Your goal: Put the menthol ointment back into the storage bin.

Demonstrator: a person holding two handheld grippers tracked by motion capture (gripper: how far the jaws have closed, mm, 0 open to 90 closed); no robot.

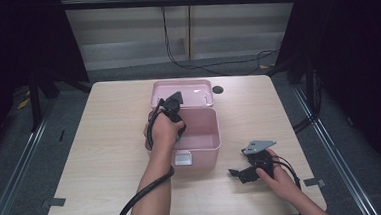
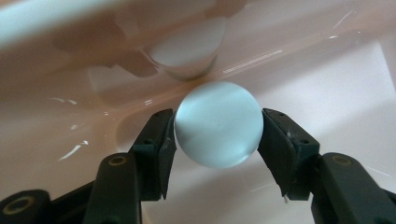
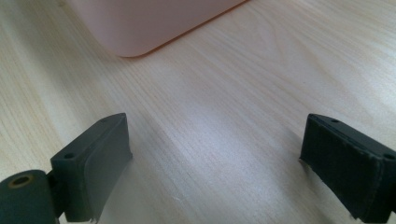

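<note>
A pale blue-white ball (image 2: 218,125) is seen between the black jaws of the left gripper (image 2: 218,140) inside the pink box (image 1: 208,141). The left pad lies right against the ball; at the right pad a thin gap seems visible, so a firm clamp cannot be confirmed and the ball is read as loosely flanked, not pressed. The ball sits low in the box, just above its glossy pink floor, and whether it rests on the floor cannot be told. A round whitish object (image 2: 189,49) is seen just behind the ball on the box floor; whether they touch cannot be told.

In the high view the left gripper (image 1: 171,108) is dipped into the box's open body over its rear edge, with the lid (image 1: 181,93) folded back behind it. The box stands mid-table on the light wood table (image 1: 105,142).

The right gripper (image 1: 242,173) is held low over the table, right of the box and apart from it. Its jaws are spread wide with nothing between them, bare wood below, a corner of the box (image 3: 140,28) ahead
</note>
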